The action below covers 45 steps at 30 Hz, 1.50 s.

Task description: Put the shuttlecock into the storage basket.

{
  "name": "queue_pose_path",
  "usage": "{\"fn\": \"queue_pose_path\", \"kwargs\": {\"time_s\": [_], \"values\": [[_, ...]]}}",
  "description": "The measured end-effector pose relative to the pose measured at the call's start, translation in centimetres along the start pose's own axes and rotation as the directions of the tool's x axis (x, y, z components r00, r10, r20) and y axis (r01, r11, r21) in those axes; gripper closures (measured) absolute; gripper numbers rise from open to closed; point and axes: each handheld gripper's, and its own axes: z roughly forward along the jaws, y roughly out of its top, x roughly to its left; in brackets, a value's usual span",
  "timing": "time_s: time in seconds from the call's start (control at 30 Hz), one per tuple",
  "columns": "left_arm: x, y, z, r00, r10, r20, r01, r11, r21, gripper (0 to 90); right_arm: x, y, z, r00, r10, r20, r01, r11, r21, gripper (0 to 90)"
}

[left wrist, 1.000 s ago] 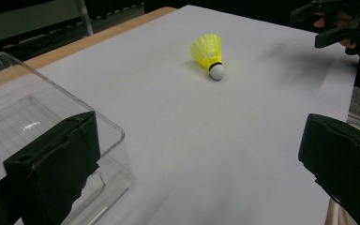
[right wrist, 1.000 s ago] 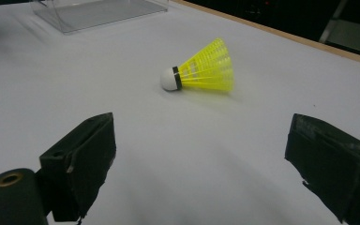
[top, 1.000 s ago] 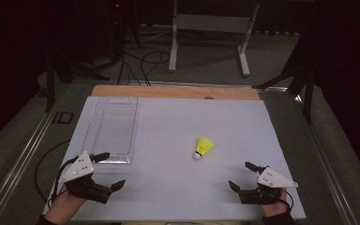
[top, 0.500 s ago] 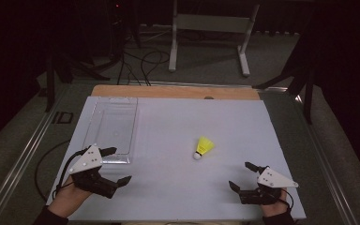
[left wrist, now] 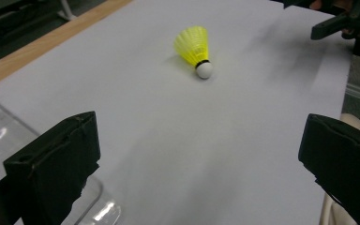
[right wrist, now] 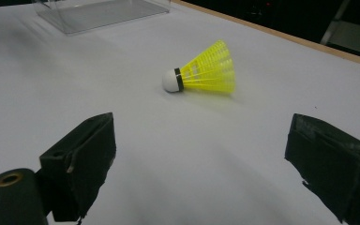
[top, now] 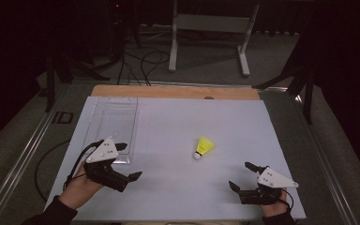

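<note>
A yellow shuttlecock (top: 204,147) with a white cork lies on its side on the white table top (top: 178,187), right of centre. My left gripper (top: 127,161) is open at the front left, a hand's length left of the shuttlecock, its jaws pointing right. In the left gripper view the shuttlecock (left wrist: 194,44) lies far ahead of the wide-apart jaws of my left gripper (left wrist: 197,173). My right gripper (top: 242,176) is open at the front right with nothing between its jaws. From the right gripper view the shuttlecock (right wrist: 201,70) lies ahead, cork to the left, beyond my right gripper (right wrist: 206,164).
A clear plastic tray (top: 115,122) lies flat at the table's back left, its near edge beside my left gripper. A wooden strip (top: 173,91) runs along the far edge. Cables and a white stand (top: 211,28) are on the floor behind.
My left gripper has moved right and forward, up to the tray's near edge and closer to the shuttlecock. The right gripper and the shuttlecock have stayed put.
</note>
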Motion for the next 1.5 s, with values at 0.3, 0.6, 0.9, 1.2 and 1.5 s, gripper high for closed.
{"fn": "queue_pose_path", "kwargs": {"time_s": [0.3,0.6,0.9,1.2,1.5], "values": [[-0.6,1.1,2.1,0.9997,0.020,0.009,-0.021,0.9989,0.041,0.0,0.0,0.0,0.0,1.0000,0.000,-0.004,0.000,1.000,0.000,9.1],[-1.4,2.3,4.8,0.9992,0.026,0.032,-0.028,0.9957,0.089,0.0,0.1,0.0,0.0,1.0000,-0.001,-0.002,0.001,1.000,0.005,9.1],[-1.8,3.5,7.6,0.9989,0.015,0.043,-0.021,0.9894,0.144,0.0,0.1,0.0,0.0,1.0000,0.002,-0.003,-0.002,1.000,0.001,9.1],[-2.2,4.4,10.7,0.9979,-0.026,0.059,0.014,0.9810,0.194,0.0,0.0,0.0,0.0,1.0000,0.001,-0.005,-0.001,1.000,0.000,9.1],[-3.0,5.0,13.1,0.9974,-0.068,0.025,0.059,0.9581,0.280,0.0,0.0,0.0,-0.1,1.0000,0.003,-0.004,-0.003,1.000,-0.001,9.1]]}}
